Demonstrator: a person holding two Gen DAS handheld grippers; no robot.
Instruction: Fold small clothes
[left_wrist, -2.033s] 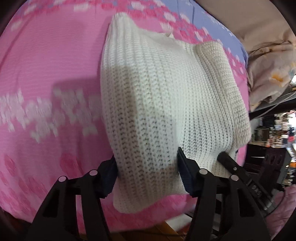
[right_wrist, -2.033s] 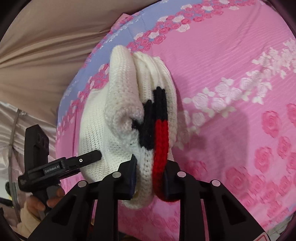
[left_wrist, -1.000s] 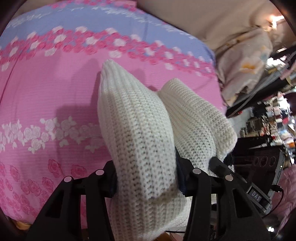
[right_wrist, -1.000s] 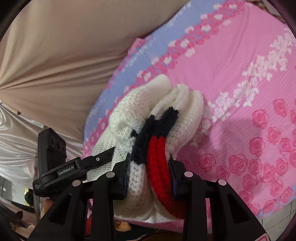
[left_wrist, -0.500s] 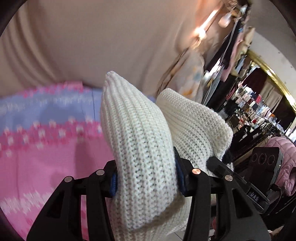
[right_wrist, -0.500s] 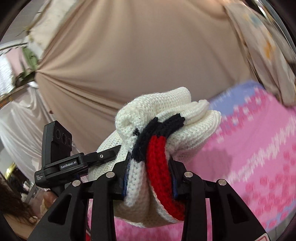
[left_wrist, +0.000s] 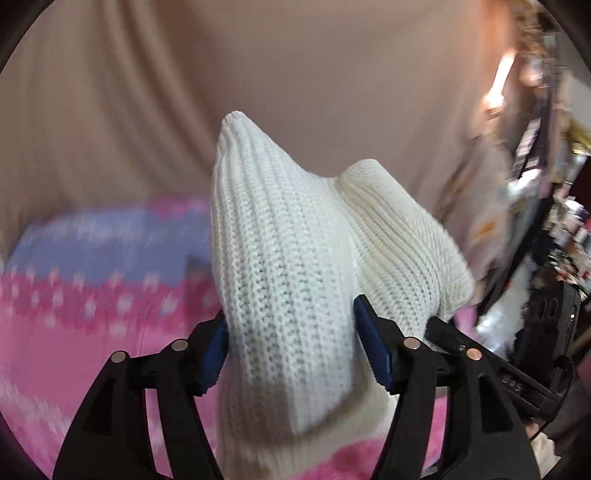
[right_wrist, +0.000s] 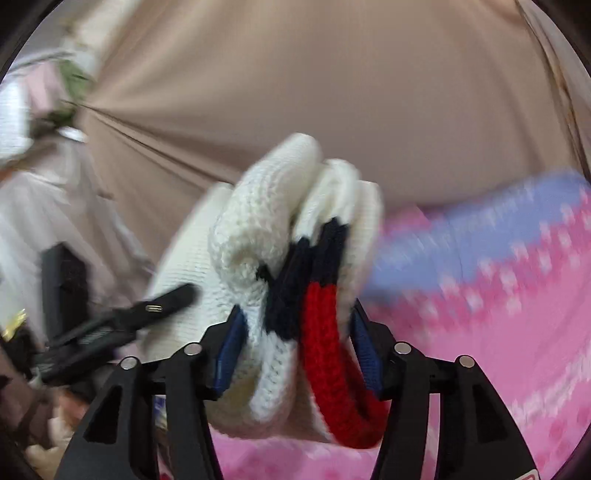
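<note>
One white knit sweater (left_wrist: 284, 280) hangs bunched between my two grippers above the pink bedspread (right_wrist: 517, 350), its red-and-navy trim (right_wrist: 321, 325) at twelve o'clock from my right gripper (right_wrist: 295, 354). My left gripper (left_wrist: 291, 347) and the right have just been opening, the knit lying between each pair of blue pads, which touch it at both sides.

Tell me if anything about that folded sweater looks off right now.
Nothing looks damaged. The white knit sweater is bunched thick between both grippers and held up above the pink bedspread. Its navy and red trim bulges out beside the right gripper, whose jaws have just been opening, as have the left gripper's.
</note>
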